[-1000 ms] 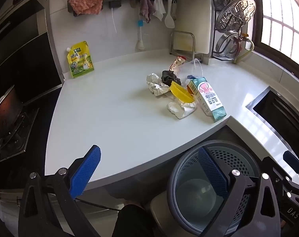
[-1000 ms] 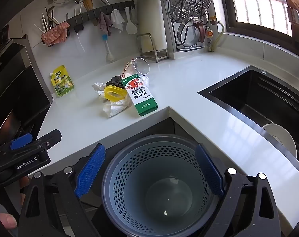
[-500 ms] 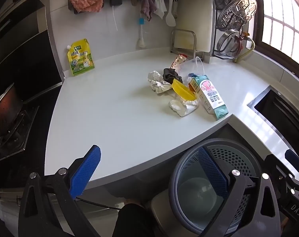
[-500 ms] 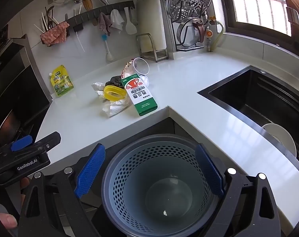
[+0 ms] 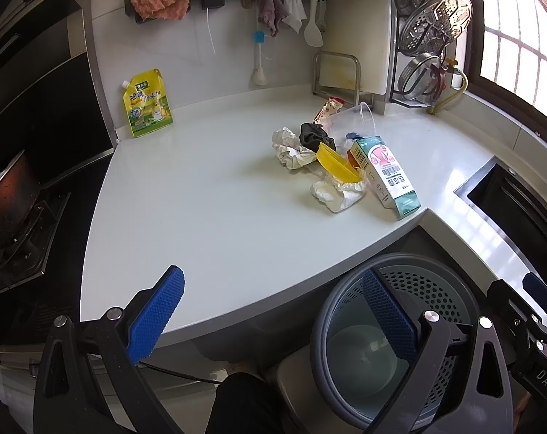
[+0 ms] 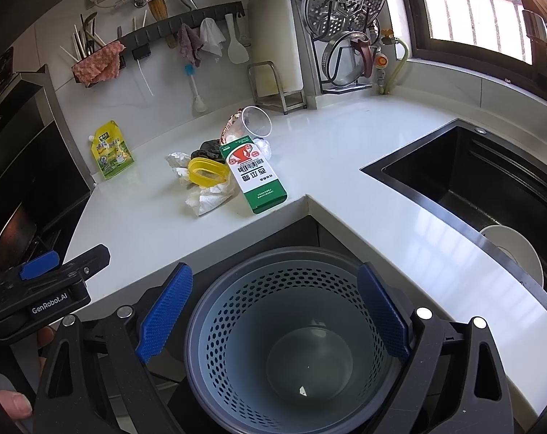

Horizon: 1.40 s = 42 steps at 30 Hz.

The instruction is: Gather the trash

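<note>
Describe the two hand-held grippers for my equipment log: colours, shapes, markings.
Both have black frames with silver bolts and two long fingers faced with blue dimpled pads. The left hand-held gripper appears side-on in the right view, showing a blue tab and white "GenRobot.AI" lettering. The right hand-held gripper shows white letters "DAS" in the left view. A thin black cable runs beneath the left one.

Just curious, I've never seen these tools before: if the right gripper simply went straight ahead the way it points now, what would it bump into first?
Probably the grey perforated trash bin: the open right gripper points down into its mouth. Depth is unclear, but nothing shows between them.
</note>
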Each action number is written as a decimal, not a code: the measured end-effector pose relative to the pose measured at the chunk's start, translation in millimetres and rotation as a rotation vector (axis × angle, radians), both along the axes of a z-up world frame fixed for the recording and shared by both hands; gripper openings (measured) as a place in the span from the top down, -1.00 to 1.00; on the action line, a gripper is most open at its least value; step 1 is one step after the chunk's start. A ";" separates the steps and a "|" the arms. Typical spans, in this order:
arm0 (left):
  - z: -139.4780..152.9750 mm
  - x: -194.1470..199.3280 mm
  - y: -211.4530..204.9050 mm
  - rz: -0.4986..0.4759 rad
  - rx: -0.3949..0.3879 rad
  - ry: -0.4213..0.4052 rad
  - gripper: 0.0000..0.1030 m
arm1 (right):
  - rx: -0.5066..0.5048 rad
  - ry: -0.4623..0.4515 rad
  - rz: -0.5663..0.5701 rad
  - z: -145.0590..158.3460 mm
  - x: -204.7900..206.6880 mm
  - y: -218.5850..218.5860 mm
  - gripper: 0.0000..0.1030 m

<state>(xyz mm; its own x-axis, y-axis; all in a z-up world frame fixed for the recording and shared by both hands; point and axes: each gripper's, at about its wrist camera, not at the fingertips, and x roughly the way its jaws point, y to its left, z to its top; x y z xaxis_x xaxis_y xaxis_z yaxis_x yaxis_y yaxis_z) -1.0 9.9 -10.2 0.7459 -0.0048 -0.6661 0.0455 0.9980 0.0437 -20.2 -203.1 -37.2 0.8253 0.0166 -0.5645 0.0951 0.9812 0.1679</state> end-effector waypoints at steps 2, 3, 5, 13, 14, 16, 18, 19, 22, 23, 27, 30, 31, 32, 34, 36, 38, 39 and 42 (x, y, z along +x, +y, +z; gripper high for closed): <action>-0.4 -1.0 0.1 -0.001 0.003 -0.001 -0.88 | 0.003 0.000 -0.001 -0.4 0.6 -0.9 -0.71; -0.5 -1.7 0.3 -0.001 0.003 -0.003 -0.88 | 0.004 0.000 -0.002 -0.6 1.1 -1.4 -0.71; 1.6 2.0 0.6 -0.003 0.000 0.000 -0.88 | 0.005 -0.001 -0.004 -1.0 0.3 -2.5 -0.71; -4.1 4.0 5.6 -0.012 0.000 0.004 -0.88 | 0.003 0.004 -0.019 -4.0 3.9 -4.2 -0.71; -4.8 4.3 6.6 -0.012 0.003 0.005 -0.88 | 0.007 0.004 -0.020 -4.8 4.0 -4.3 -0.71; -5.8 3.9 9.2 -0.011 0.006 0.000 -0.88 | 0.013 0.003 -0.021 -6.2 4.2 -4.0 -0.71; -1.9 7.2 2.4 -0.009 0.008 0.001 -0.88 | 0.016 0.006 -0.018 -7.9 5.0 -3.3 -0.71; -1.9 7.1 2.9 -0.008 0.009 -0.002 -0.88 | 0.015 0.009 -0.018 -8.5 5.8 -2.5 -0.71; -2.0 9.4 4.2 -0.005 0.007 0.002 -0.88 | 0.011 0.011 -0.013 -9.7 6.8 -0.4 -0.71; -2.1 10.0 4.0 -0.005 0.009 0.005 -0.88 | 0.015 0.008 -0.012 -9.6 6.9 -0.7 -0.71; -0.4 11.3 2.7 -0.002 0.014 -0.007 -0.88 | 0.024 -0.001 -0.014 -8.8 6.4 -2.4 -0.71; -0.1 15.9 3.8 0.002 0.002 -0.008 -0.88 | 0.019 -0.008 -0.016 -6.6 5.4 -3.2 -0.71; -0.8 17.6 3.6 0.001 0.000 -0.007 -0.88 | 0.015 -0.011 -0.017 -6.0 5.0 -3.5 -0.71; -1.5 18.9 2.9 0.002 0.001 -0.008 -0.88 | 0.011 -0.012 -0.019 -5.6 4.8 -3.4 -0.71; -3.1 21.6 1.7 -0.002 -0.001 -0.005 -0.88 | 0.008 -0.010 -0.022 -5.5 5.4 -4.4 -0.71; -4.0 24.2 0.9 -0.005 -0.002 -0.002 -0.88 | 0.013 -0.011 -0.026 -6.0 6.4 -6.4 -0.72; -4.6 26.7 -0.6 -0.008 0.001 -0.003 -0.88 | 0.015 -0.010 -0.025 -7.1 8.1 -7.2 -0.71; -4.4 27.9 -1.0 -0.009 0.000 -0.006 -0.88 | 0.013 -0.011 -0.025 -7.4 8.8 -7.2 -0.71; -4.2 32.4 -1.4 -0.008 -0.004 -0.013 -0.88 | 0.004 -0.007 -0.014 -8.4 13.4 -6.0 -0.71</action>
